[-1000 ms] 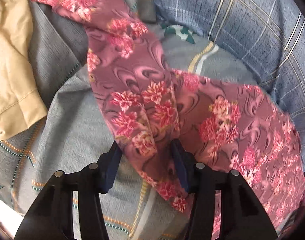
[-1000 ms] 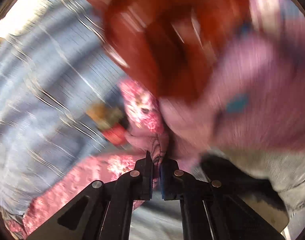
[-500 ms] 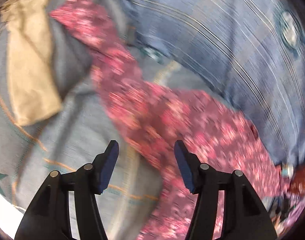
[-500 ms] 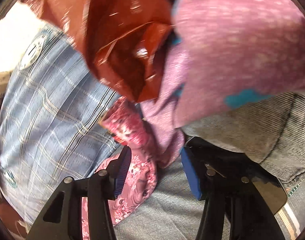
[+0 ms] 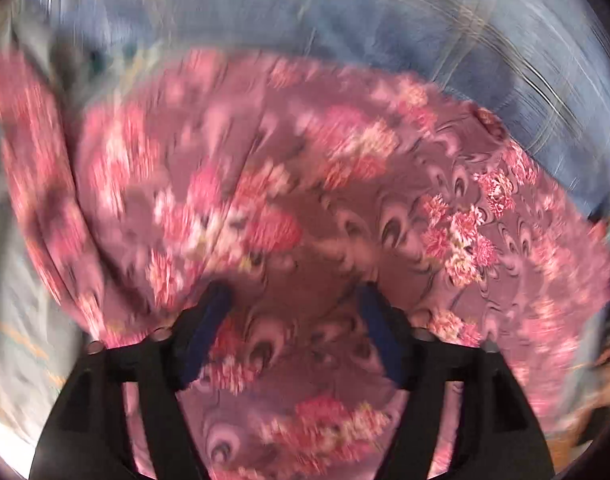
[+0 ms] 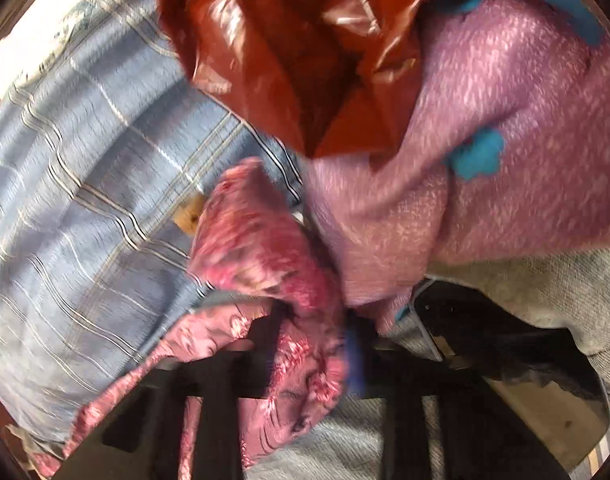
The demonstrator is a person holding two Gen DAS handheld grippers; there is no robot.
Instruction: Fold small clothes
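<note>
A pink floral garment (image 5: 345, 208) fills the blurred left wrist view, spread over the bedding. My left gripper (image 5: 293, 312) hovers over its middle, pointing steeply down. Its jaws are opening wide and the cloth lies under the gap, gripped by neither blue pad (image 5: 209, 320). In the right wrist view a bunched end of the same pink floral garment (image 6: 265, 248) rises between the fingers of my right gripper (image 6: 311, 324). Those jaws are closing and the pads squeeze the bunch. Cloth hides most of the left finger.
A blue plaid blanket (image 6: 85, 200) lies to the left and behind. A crinkled red-brown plastic bag (image 6: 297, 60) and a lilac fuzzy garment with turquoise patches (image 6: 505, 140) crowd the right gripper. Grey knit cloth (image 6: 565, 292) sits at right. Grey-blue bedsheet (image 5: 9, 280) shows at left.
The left gripper swept sideways over the floral garment and its jaws widened; the beige garment left its view. The right gripper opened, then closed again on the bunched floral cloth.
</note>
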